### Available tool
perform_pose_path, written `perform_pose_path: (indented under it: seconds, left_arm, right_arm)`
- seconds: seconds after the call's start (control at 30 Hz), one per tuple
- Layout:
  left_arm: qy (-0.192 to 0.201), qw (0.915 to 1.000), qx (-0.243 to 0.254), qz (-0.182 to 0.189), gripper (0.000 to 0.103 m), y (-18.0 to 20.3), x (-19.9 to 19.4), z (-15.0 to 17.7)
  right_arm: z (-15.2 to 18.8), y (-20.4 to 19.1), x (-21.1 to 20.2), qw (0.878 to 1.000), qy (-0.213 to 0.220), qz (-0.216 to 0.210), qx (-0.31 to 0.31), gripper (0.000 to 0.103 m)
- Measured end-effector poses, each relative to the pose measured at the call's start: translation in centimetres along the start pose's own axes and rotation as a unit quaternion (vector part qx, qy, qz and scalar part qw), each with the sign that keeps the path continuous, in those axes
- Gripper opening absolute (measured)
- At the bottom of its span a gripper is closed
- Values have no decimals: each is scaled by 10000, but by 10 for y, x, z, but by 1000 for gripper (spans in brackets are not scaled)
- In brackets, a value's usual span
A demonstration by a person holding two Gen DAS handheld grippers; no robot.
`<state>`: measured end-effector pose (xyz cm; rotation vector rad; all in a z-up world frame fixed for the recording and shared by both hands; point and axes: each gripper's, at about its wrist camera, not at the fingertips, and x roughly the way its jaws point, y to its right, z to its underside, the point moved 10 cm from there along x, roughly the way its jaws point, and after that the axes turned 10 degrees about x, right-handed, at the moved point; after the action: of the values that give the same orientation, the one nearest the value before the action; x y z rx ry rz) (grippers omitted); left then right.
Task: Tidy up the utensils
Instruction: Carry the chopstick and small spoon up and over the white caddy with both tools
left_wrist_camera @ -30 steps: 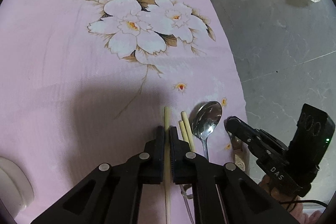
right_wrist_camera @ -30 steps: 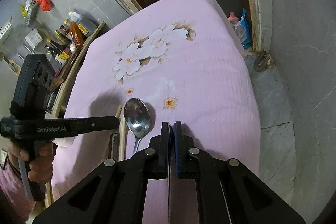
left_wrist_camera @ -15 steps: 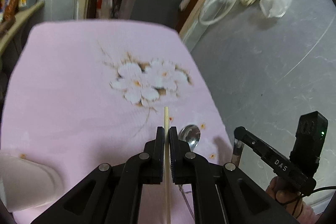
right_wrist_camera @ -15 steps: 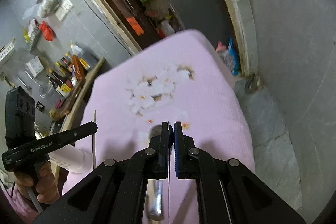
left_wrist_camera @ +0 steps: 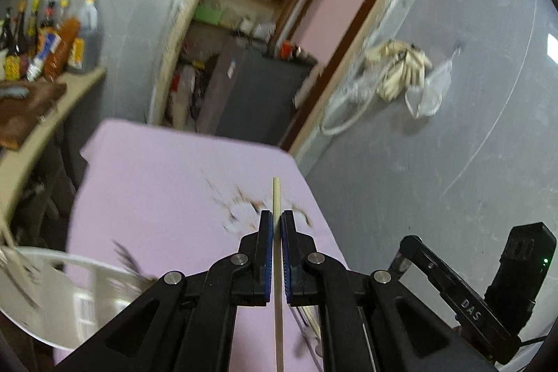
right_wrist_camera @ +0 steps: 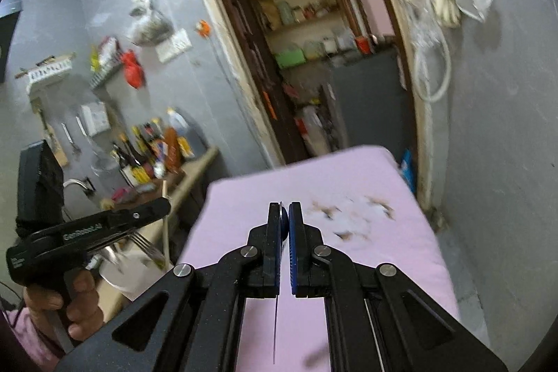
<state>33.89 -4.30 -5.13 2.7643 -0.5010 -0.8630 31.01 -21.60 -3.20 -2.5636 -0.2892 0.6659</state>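
My left gripper point(left_wrist_camera: 275, 222) is shut on a pale wooden chopstick point(left_wrist_camera: 277, 197) and holds it high above the pink flowered tablecloth point(left_wrist_camera: 167, 183). The chopstick stands out past the jaws and runs back under them. My right gripper point(right_wrist_camera: 284, 215) is shut on a thin metal utensil, a knife-like blade point(right_wrist_camera: 276, 319) seen edge-on, also raised above the table. A white round container point(left_wrist_camera: 73, 295) with forks point(left_wrist_camera: 15, 271) in it sits at the lower left. The same container point(right_wrist_camera: 125, 271) shows below my left gripper point(right_wrist_camera: 153, 210) in the right wrist view.
More chopsticks point(left_wrist_camera: 310, 316) lie on the cloth under my left gripper. A counter with bottles point(left_wrist_camera: 52, 40) is to the left. A doorway with shelves point(right_wrist_camera: 307, 33) and a dark cabinet point(left_wrist_camera: 258, 96) stand behind the table. My right gripper point(left_wrist_camera: 450, 281) is to the right.
Both grippers have risen and tilted up from the table, each with its utensil. The spoon has dropped out of view. The white container with forks has come into view.
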Motion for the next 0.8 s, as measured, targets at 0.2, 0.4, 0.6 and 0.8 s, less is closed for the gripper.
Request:
perform_pose_path:
  seconds: [0.2,0.4,0.6,0.8]
  left_arm:
    - [474,9983,-16,-333,5,-50,-50,-41]
    - [903,9919,-31,-892,5,-108,-97,-69]
    - [1097,9840,-207,-1385,5,-163,-122,-60]
    - [1265,9784,-413,-1584,5,-193,-122,-40]
  right_arm:
    - [-18,-86,3,9972,330,-637,-219,4]
    - [-15,-150,25,9917,440,-1142,-402,4]
    - [10,-184,45,9891,328,-1316,-565,4]
    - [42,-191,66,9895,56,-1236,-750,4]
